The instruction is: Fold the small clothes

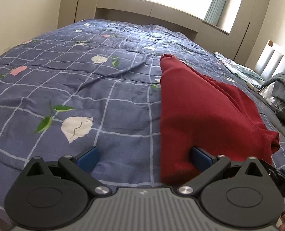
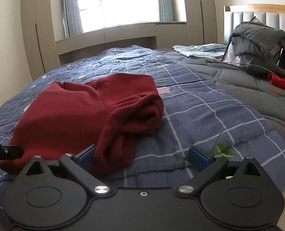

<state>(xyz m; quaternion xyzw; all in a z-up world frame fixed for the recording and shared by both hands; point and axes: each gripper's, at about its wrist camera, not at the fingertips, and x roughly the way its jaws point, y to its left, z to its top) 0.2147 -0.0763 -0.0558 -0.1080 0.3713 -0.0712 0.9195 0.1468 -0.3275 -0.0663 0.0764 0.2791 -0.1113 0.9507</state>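
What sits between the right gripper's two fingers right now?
In the right wrist view, the right gripper is open; the near hem of the red garment bunches beside its left finger, and bare checked quilt fills the rest.

Checked floral quilt [image 1: 107, 88], grey jacket [image 2: 261, 36], perhaps charger [image 2: 209, 58]

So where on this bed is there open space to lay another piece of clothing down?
The widest bare stretch is the blue checked quilt, from the red garment toward the wall. A smaller strip lies between the garment and the grey blanket. Near the headboard it is crowded: grey jacket, light blue cloth, cable.
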